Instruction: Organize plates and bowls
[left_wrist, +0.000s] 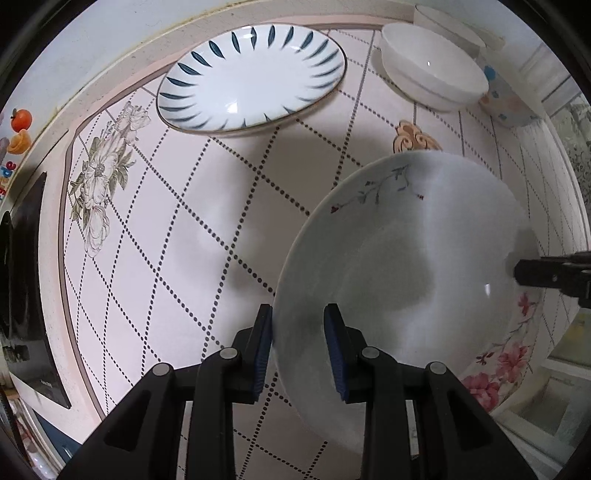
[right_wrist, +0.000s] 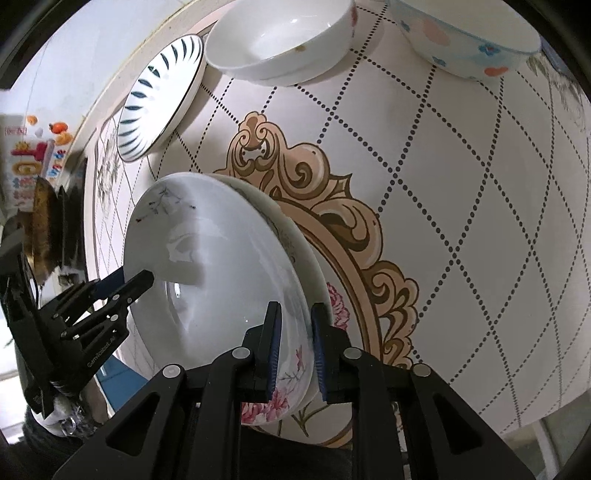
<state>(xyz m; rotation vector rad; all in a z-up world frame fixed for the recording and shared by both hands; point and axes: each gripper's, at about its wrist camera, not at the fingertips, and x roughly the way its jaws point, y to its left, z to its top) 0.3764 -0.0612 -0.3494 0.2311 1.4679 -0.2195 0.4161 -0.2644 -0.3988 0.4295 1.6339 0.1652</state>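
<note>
Both grippers, left gripper and right gripper, are clamping the stacked floral plates at the table's near edge; blue-leaf plate and bowls at the far edge are waiting unsorted.

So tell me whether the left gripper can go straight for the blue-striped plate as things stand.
Probably not yet. The left gripper has its fingers around the rim of the floral plate, which the right gripper also grips. The tablecloth between it and the blue-striped plate looks bare, so the path opens once it lets go.
</note>
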